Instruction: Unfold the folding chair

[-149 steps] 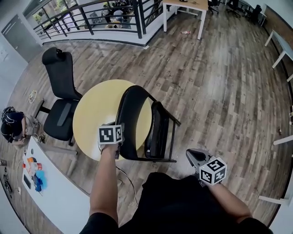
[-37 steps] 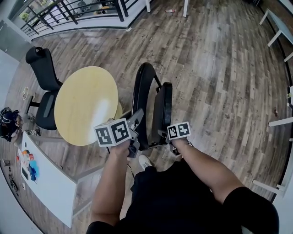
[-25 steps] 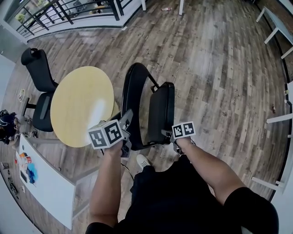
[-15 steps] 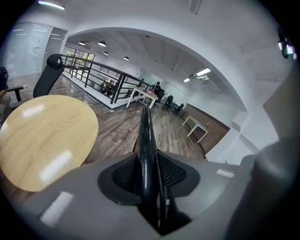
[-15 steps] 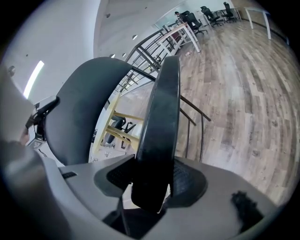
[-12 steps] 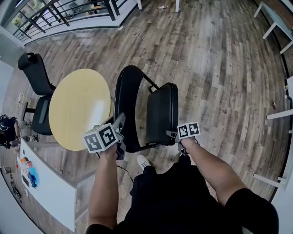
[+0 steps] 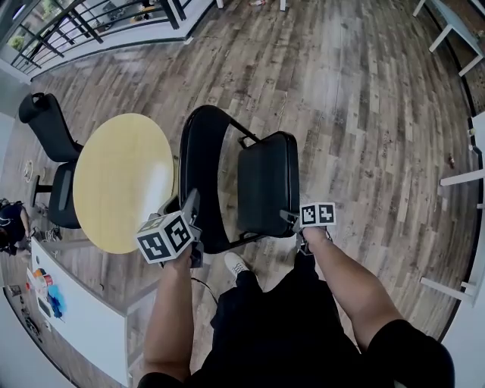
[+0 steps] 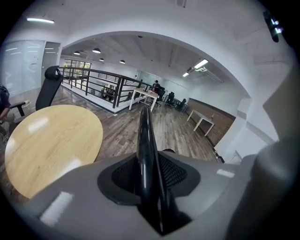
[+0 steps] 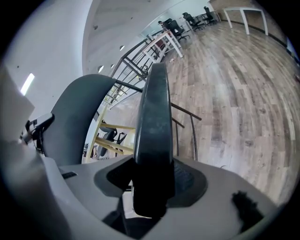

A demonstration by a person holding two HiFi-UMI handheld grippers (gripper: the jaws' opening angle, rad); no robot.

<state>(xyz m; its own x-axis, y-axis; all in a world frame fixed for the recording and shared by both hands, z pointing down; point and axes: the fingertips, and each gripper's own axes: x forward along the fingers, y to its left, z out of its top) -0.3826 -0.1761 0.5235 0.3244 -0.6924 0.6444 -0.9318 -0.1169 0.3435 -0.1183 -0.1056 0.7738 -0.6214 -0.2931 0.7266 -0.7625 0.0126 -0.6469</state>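
The black folding chair stands half open on the wood floor. Its curved back frame (image 7: 198, 170) is on the left and its padded seat (image 7: 267, 184) on the right, with a gap between them. My left gripper (image 7: 190, 217) grips the back frame's tube (image 8: 144, 140), which runs between the jaws; the jaws are opening slightly with the tube still between them. My right gripper (image 7: 292, 220) is shut on the seat's near edge (image 9: 156, 117), which fills the gap between its pads. In the gripper views, the left gripper (image 8: 149, 187) and right gripper (image 9: 152, 187) both show chair parts between the jaws.
A round yellow table (image 7: 121, 178) stands just left of the chair, with a black office chair (image 7: 45, 144) behind it. A white desk (image 7: 83, 318) is at the lower left, white table legs (image 7: 462, 178) at the right, a railing (image 7: 76, 19) at the top left. My shoe (image 7: 235, 265) is under the chair.
The seat has swung away from the back frame, widening the gap between them. My right gripper moved right and down with the seat; the left gripper shifted slightly down-left on the frame.
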